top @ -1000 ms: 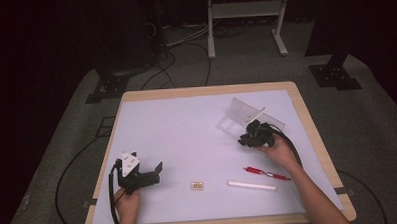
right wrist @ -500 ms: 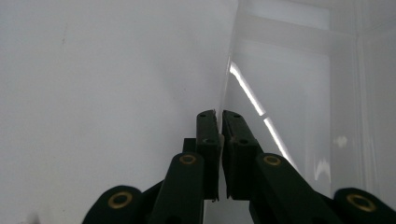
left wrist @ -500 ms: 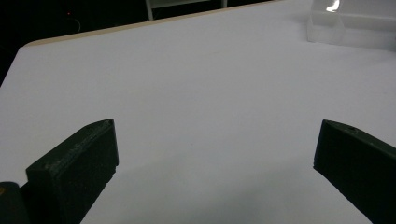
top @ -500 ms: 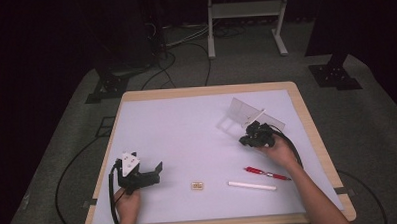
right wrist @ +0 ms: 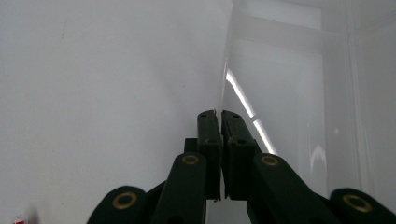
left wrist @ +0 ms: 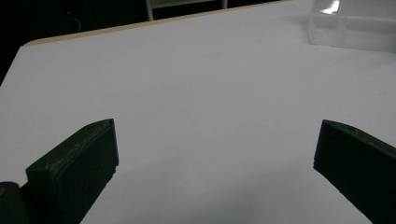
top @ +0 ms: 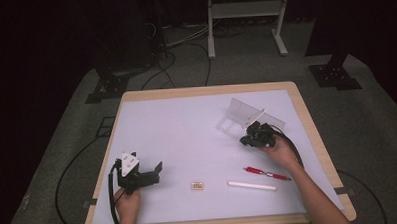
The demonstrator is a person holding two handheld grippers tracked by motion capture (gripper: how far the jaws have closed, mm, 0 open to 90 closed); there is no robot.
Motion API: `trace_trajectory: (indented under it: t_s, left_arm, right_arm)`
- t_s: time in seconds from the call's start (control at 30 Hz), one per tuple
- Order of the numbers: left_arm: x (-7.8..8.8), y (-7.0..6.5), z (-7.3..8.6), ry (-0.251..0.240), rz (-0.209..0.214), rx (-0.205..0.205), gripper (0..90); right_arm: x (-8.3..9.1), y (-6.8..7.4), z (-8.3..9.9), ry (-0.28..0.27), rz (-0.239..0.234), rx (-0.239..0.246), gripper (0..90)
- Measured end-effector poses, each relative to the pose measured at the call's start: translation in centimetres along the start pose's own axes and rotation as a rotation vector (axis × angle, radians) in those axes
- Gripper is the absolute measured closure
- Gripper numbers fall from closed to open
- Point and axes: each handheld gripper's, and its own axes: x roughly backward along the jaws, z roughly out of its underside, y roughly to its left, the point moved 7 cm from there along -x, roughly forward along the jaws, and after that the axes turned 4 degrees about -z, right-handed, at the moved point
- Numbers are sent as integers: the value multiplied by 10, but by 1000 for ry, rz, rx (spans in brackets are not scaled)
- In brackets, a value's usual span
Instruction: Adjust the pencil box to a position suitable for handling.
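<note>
A person works at a white-topped counter (top: 187,127) with wooden edging, a pair of tongs in each hand. The right tongs (right wrist: 219,116) are pressed together on the thin edge of a clear plastic box (top: 249,115), which sits open toward the far right of the counter with its lid raised. In the right gripper view the two black jaws meet on that upright clear panel. The left tongs (top: 158,169) rest near the front left corner, jaws spread wide and holding nothing, pointing across bare counter toward the box (left wrist: 355,25). Near the front edge lie a small tan block (top: 197,185), a white stick (top: 251,185) and a red pen (top: 267,173), the pen just beside the right hand (top: 283,151).
</note>
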Motion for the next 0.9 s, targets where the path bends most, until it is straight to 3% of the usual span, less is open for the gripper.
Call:
trace_trajectory:
  t_s: [0.57, 0.9]
  left_arm:
    - [0, 0, 0, 0, 0, 1, 0]
    - [0, 0, 0, 3, -1, 1, 0]
  right_arm:
    - [16, 2, -5, -56, 12, 18, 866]
    - [26, 14, -20, -73, -17, 99, 864]
